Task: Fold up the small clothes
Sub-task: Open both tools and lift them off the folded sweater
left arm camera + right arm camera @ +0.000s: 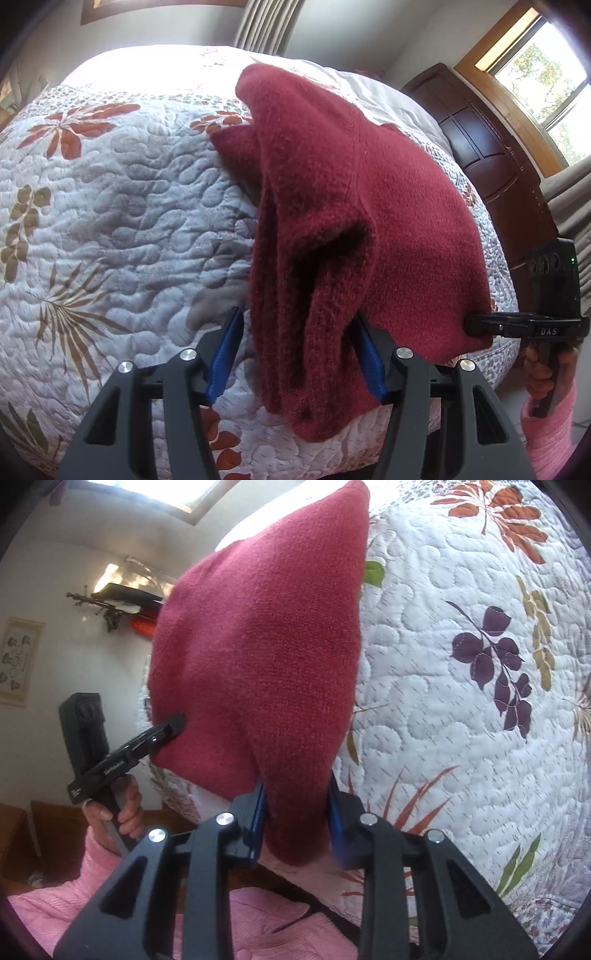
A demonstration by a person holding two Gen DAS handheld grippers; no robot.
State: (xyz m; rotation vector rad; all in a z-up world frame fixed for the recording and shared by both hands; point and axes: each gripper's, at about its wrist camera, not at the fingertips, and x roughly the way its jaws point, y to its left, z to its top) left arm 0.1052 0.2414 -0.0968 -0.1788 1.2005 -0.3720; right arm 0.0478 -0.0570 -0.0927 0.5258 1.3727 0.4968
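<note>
A: Holding the dark red knitted garment (332,206) up off the white quilted bedspread with leaf prints (122,206), centre frame?

B: Yes. The left gripper (295,354) pinches one bunched edge; the right gripper (295,812) pinches another.

A: Advice?

B: Keep both pinches level and the edge taut, then probably lower it flat before creasing.

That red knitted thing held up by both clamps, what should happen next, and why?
Probably lower it flat onto the quilt. Both the left gripper and right gripper pinch the red knit garment, which hangs bunched, so spreading it comes before folding.
</note>
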